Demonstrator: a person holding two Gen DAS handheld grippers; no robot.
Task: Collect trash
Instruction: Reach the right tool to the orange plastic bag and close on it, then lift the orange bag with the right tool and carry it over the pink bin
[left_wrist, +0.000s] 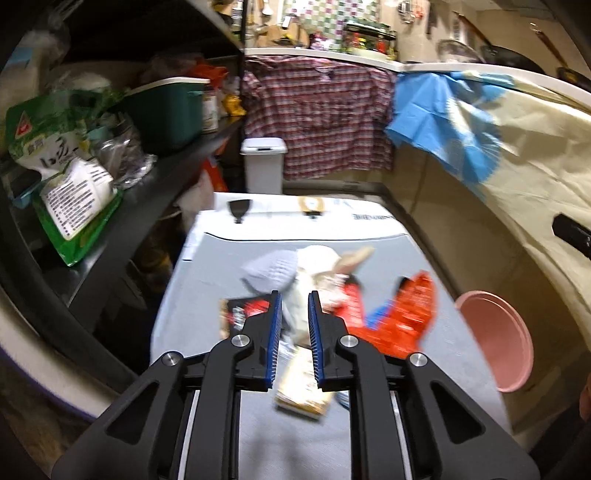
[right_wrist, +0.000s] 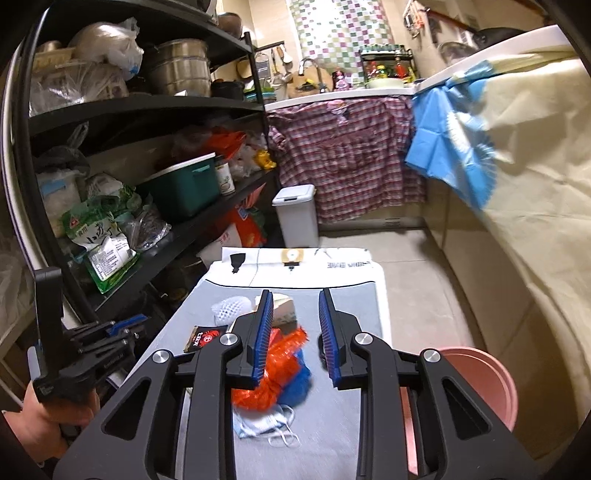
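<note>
Trash lies on a grey-topped appliance (left_wrist: 207, 266): a red snack wrapper (left_wrist: 402, 317), a white foam net (left_wrist: 271, 271), a crumpled white paper (left_wrist: 317, 266), a black sachet (left_wrist: 243, 312) and a tan packet (left_wrist: 301, 387). My left gripper (left_wrist: 294, 295) is open just above the pile, its jaws either side of the crumpled paper. My right gripper (right_wrist: 295, 295) is open and empty above the red wrapper (right_wrist: 277, 365), a face mask (right_wrist: 262, 424), the foam net (right_wrist: 231, 308) and the black sachet (right_wrist: 205, 338). The left gripper (right_wrist: 127, 326) shows at the left of the right wrist view.
A pink basin (right_wrist: 480, 384) stands on the floor right of the appliance (right_wrist: 332, 424). A white lidded bin (right_wrist: 297, 216) stands behind it. A black shelf rack (right_wrist: 155, 103) full of bags and pots is on the left. A cloth-draped counter (right_wrist: 517, 184) runs along the right.
</note>
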